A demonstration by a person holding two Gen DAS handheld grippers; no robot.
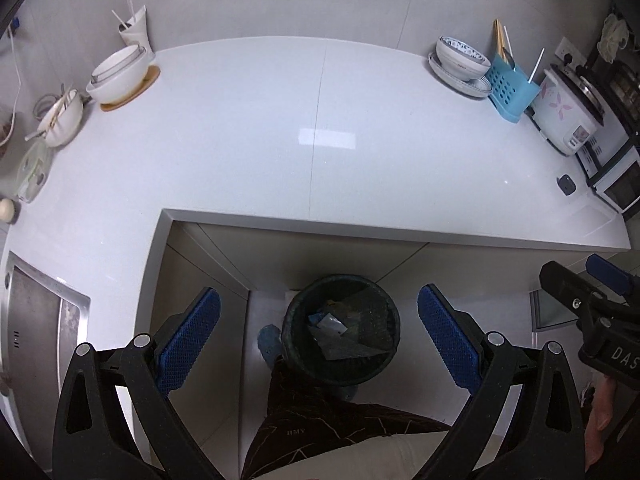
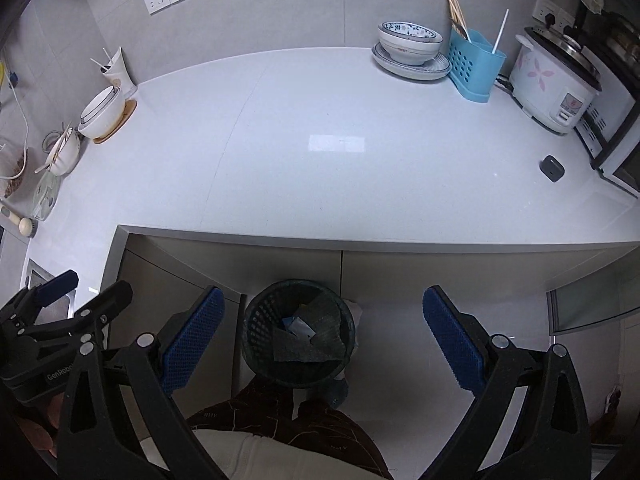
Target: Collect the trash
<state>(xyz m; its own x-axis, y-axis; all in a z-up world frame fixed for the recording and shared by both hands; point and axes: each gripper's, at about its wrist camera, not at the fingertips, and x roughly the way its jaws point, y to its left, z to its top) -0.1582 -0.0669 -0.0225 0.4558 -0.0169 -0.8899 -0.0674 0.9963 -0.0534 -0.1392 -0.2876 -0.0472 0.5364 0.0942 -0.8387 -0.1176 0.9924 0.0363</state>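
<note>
A dark round trash bin stands on the floor under the counter edge, with crumpled wrappers and dark sheets inside. My left gripper is open and empty, held above the bin. The bin also shows in the right wrist view, with trash in it. My right gripper is open and empty, above the bin and slightly to its right. Each gripper shows at the edge of the other's view: the right one and the left one.
The white L-shaped counter carries stacked bowls at the back left, a bowl on plates, a blue utensil holder, a rice cooker and a small dark object on the right. A steel sink is at the left. The person's legs are below the bin.
</note>
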